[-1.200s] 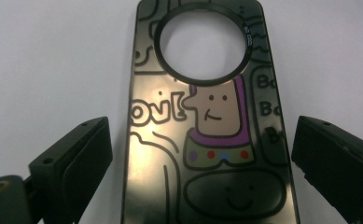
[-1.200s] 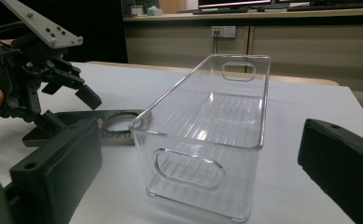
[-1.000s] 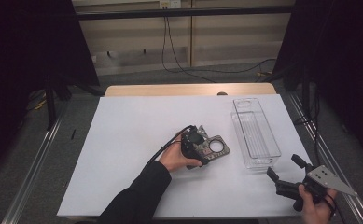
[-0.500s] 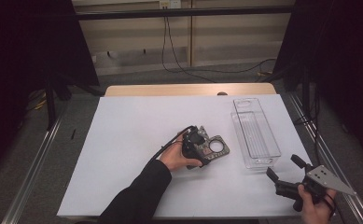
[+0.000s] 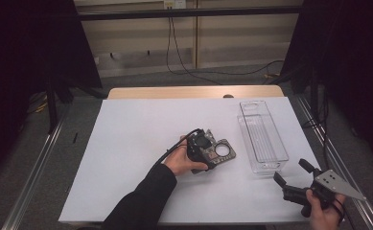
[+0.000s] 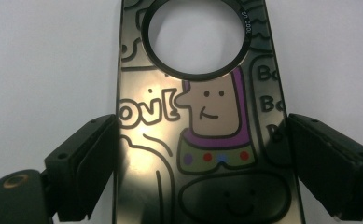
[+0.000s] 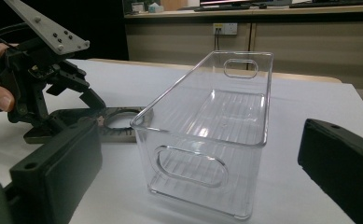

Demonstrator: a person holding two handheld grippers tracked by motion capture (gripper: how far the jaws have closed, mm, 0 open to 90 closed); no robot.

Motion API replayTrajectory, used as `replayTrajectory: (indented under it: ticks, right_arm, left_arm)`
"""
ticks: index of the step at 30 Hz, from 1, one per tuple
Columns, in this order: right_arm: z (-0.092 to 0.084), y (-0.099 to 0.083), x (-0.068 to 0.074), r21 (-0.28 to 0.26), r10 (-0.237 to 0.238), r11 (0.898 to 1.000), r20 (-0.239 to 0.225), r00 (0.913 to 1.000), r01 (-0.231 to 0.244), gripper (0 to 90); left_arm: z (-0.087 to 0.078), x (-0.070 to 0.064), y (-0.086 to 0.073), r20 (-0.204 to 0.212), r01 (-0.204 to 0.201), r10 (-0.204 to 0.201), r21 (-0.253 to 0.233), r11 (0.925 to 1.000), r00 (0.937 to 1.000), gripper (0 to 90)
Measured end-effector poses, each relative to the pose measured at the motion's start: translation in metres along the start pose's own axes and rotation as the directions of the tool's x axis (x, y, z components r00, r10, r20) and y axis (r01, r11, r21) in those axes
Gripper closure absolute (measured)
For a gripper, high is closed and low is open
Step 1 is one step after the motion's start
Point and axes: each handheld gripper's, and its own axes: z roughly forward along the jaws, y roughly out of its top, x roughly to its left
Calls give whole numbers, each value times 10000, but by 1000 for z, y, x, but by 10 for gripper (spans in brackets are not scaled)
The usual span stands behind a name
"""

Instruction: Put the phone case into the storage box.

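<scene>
A flat dark plate (image 6: 170, 140) with cartoon drawings and a round hole lies on the white table (image 5: 141, 129). My left gripper (image 6: 201, 158) stands over it, and its two jaws press against the plate's long edges. In the high view a hand holds the left gripper (image 5: 212, 154) on the plate (image 5: 225, 152) at mid-table. A clear plastic bin (image 5: 263, 136) stands empty to the right of it. My right gripper (image 5: 290, 171) hovers near the table's front right corner, open and pointing at the bin (image 7: 207, 121). The right gripper view also has the left gripper (image 7: 81, 95) on the plate (image 7: 118, 128).
The white sheet covers most of the table, with a wooden strip (image 5: 193, 92) bare along the far edge. Metal rails (image 5: 35, 167) run down both sides of the table. Cables (image 5: 184, 52) hang on the far wall.
</scene>
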Motion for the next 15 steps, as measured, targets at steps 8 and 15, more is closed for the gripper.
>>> replayTrajectory:
  ticks: [8, 15]
  right_arm:
    - [0, 0, 0, 15, 36, 10000, 13, 10000, -36, 0]
    - [-1, 0, 0, 4, 44, 10000, 6, 10000, -44, 0]
  left_arm:
    - [0, 0, 3, 1, 28, -28, 223, 9997, 10000, 116]
    - [0, -1, 4, -53, 77, -75, 268, 9996, 10000, 122]
